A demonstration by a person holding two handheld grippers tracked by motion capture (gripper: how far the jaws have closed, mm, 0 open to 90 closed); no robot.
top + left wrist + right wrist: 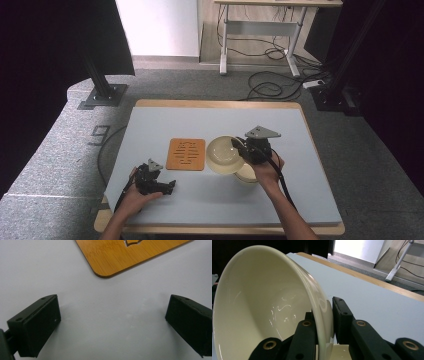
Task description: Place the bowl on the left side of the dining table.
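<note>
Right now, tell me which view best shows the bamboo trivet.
The high view: the whole bamboo trivet lies flat left of the cream bowl, its slots visible. The left gripper view catches just one rounded corner.

Grey carpet floor [55, 150], black curtains [45, 45], a white-legged desk [260, 30] behind.

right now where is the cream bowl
In the high view the bowl is right of centre on the table, just right of the wooden mat, its rim pinched and tilted by the right claw.
</note>
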